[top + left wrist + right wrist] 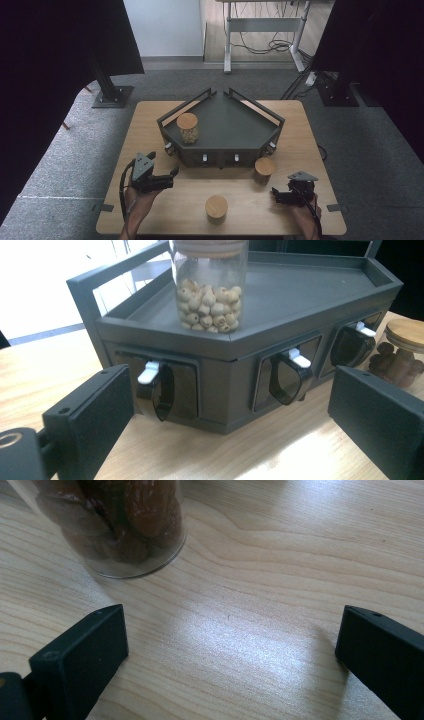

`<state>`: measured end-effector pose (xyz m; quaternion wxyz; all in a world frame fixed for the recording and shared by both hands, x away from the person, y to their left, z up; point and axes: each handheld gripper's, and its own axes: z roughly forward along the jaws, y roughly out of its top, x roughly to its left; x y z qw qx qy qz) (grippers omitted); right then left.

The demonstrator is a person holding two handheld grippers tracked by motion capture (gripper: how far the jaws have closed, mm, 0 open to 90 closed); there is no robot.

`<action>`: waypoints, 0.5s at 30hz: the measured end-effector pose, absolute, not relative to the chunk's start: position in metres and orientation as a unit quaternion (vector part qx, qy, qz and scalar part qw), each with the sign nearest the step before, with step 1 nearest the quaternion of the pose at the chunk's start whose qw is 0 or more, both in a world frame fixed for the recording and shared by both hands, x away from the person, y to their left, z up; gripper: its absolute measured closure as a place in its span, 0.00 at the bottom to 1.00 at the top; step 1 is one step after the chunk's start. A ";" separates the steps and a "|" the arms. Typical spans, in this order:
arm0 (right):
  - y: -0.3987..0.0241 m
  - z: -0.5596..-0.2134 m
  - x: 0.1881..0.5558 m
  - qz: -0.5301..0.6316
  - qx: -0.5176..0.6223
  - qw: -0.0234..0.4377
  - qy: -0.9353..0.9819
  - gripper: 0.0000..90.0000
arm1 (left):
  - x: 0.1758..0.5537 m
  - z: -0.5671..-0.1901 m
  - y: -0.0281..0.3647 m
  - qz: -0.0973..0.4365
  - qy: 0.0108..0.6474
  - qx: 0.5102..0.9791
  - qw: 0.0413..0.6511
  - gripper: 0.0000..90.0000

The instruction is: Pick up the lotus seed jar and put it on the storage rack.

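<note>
**Two open grippers held in front of the dark tray**

A dark angular tray is placed at the middle of the wooden bench. A glass jar of pale round nuts, closed with a wooden lid, is standing on the tray, near its left wall. Three small scoop drawers with white tabs are seen in the front face of the tray.

A jar of dark dried fruit is set just in front of the tray's right corner. A third jar is standing further in front of the tray.

The left hand-held gripper is held open and empty, pointed at the tray's front. The right hand-held gripper is also open and empty, low over the bench, in front of the tray's right side.
</note>
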<state>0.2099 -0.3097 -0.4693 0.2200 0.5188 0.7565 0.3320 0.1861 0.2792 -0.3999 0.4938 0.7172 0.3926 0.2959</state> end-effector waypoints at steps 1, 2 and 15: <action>-0.310 -0.469 0.210 0.332 0.519 0.220 0.756 0.00 | 0.186 -0.401 0.280 0.295 0.393 0.718 0.493 0.05; -0.310 -0.469 0.210 0.332 0.519 0.220 0.756 0.00 | 0.186 -0.402 0.280 0.295 0.394 0.719 0.492 0.05; -0.309 -0.469 0.209 0.331 0.521 0.221 0.755 0.00 | 0.180 -0.417 0.285 0.289 0.406 0.716 0.489 0.05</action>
